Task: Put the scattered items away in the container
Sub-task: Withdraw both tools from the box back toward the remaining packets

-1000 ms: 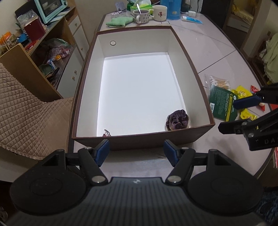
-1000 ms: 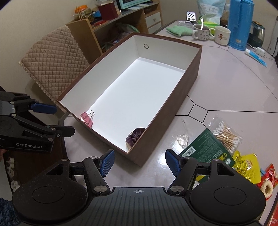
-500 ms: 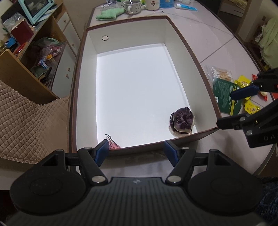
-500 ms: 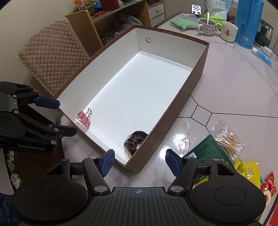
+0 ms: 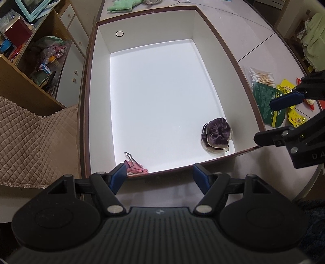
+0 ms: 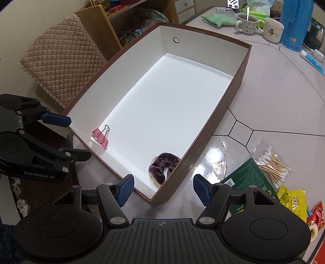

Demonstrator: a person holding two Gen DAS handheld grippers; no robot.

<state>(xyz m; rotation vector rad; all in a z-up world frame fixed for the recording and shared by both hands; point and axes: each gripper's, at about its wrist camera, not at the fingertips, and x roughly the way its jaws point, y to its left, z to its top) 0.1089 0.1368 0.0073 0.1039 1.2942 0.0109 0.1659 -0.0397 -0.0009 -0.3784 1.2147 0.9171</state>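
A brown box with a white inside (image 5: 211, 22) (image 6: 233, 99) lies on the table. In it are a purple scrunchie (image 5: 217, 134) (image 6: 162, 167) at the near right corner and a pink binder clip (image 5: 135, 167) (image 6: 100, 137) at the near left. My left gripper (image 5: 160, 178) is open and empty above the box's near edge. My right gripper (image 6: 163, 188) is open and empty above the box's near right corner. On the table right of the box lie a cotton swab bag (image 6: 271, 160), a green packet (image 6: 245, 178), yellow packets (image 6: 292, 200) and a clear hair clip (image 6: 220, 162).
Two mugs (image 6: 260, 22), a blue thermos (image 6: 294, 24), a green cloth (image 6: 217, 19) and a toothpaste tube (image 6: 310, 61) stand beyond the box. A quilted chair (image 6: 59, 56) and cluttered shelves (image 5: 40, 54) are to the left.
Both grippers rose and tilted down over the box's near end, so the scrunchie and binder clip inside show fully. Both stayed open and empty.
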